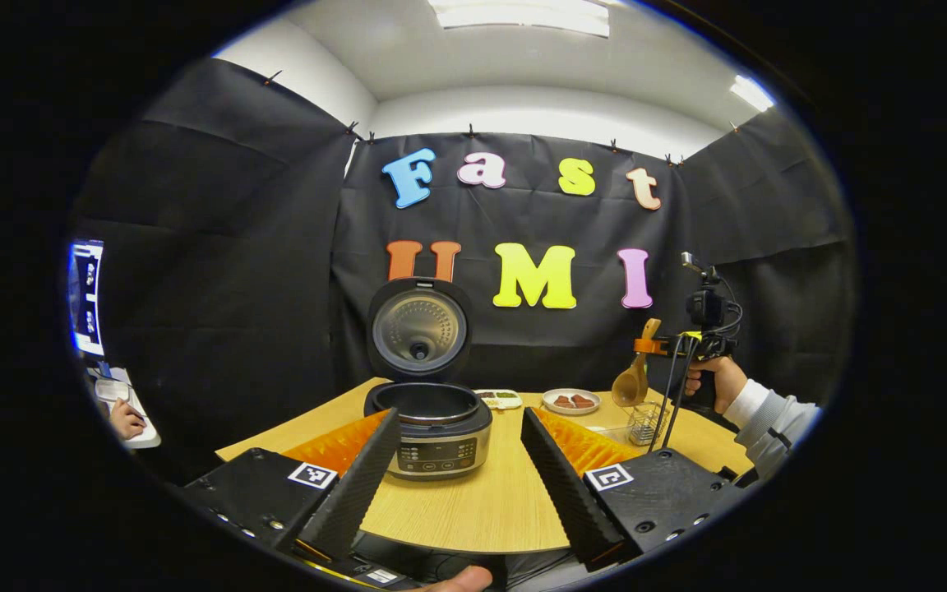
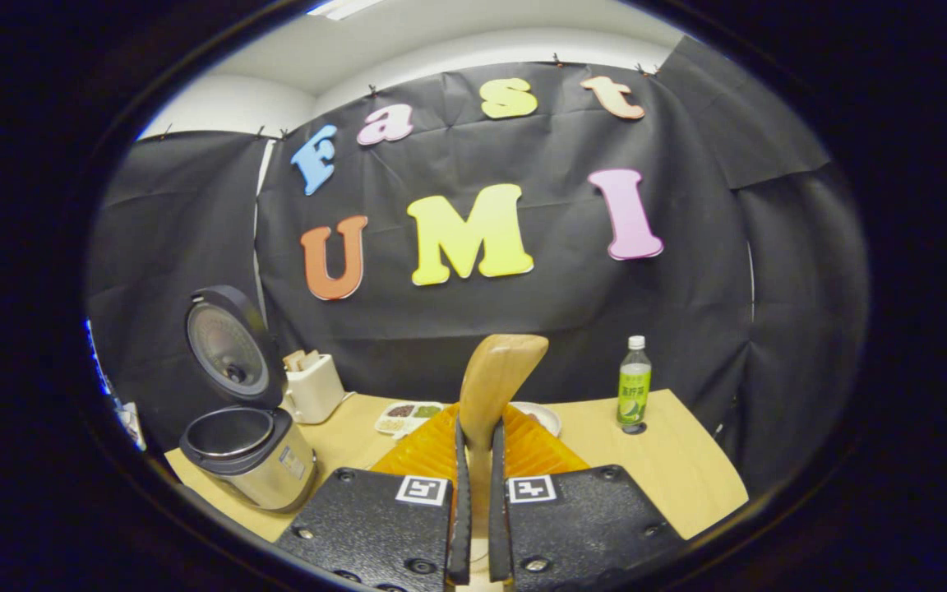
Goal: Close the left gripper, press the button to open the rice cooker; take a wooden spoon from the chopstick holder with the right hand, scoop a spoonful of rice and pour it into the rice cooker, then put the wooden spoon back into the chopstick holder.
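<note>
The rice cooker (image 1: 439,440) stands on the wooden table (image 1: 490,501) with its lid (image 1: 419,330) raised and its pot bare. My left gripper (image 1: 459,418) is open just in front of it, a finger on either side and touching nothing. Over to the right, my right gripper (image 1: 661,345) holds the wooden spoon (image 1: 631,383) above the wire chopstick holder (image 1: 646,423). In the right gripper view, the right gripper (image 2: 474,429) is shut on the wooden spoon (image 2: 496,374), which sticks up between the fingers. The cooker (image 2: 250,448) is at the left there.
A divided dish (image 1: 498,399) and a plate of brown pieces (image 1: 570,401) lie behind the cooker. A white appliance (image 2: 313,386) stands at the back left and a green-labelled bottle (image 2: 634,390) at the back right. A hand (image 1: 708,382) and sleeve hold the right gripper.
</note>
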`<action>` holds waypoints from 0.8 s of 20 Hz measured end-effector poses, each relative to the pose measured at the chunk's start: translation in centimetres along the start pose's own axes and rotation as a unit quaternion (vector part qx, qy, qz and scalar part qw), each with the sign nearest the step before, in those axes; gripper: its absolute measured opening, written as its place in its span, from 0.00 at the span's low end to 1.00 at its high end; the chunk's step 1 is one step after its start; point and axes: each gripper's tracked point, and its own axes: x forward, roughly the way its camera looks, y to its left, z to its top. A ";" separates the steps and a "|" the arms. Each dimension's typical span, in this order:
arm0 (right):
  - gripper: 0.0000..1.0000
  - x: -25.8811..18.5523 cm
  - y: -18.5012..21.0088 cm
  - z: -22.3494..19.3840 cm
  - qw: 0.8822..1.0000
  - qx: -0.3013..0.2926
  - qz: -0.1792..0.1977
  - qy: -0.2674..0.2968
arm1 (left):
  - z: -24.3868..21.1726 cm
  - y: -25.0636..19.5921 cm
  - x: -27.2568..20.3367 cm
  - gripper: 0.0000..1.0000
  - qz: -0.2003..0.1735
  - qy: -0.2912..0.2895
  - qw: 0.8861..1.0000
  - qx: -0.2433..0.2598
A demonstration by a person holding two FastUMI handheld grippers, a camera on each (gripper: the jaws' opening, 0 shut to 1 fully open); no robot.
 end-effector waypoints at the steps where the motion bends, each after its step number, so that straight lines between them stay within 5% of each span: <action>1: 0.14 0.5 1.0 -1.1 1.000 -0.005 0.004 0.006 | -0.1 0.0 0.0 0.94 0.001 -0.001 1.000 0.005; 9: 0.14 3.9 0.2 -9.3 0.990 -0.104 -0.082 0.057 | -0.3 0.6 -0.5 0.94 0.000 0.006 1.000 -0.009; 13: 0.14 3.3 1.7 -11.0 0.993 -0.082 -0.064 0.058 | -1.0 0.6 -0.3 0.94 0.002 0.013 1.000 -0.019; 16: 0.15 3.1 4.5 -12.3 0.997 -0.029 -0.013 0.073 | -1.2 0.4 -0.3 0.95 0.000 0.018 1.000 -0.022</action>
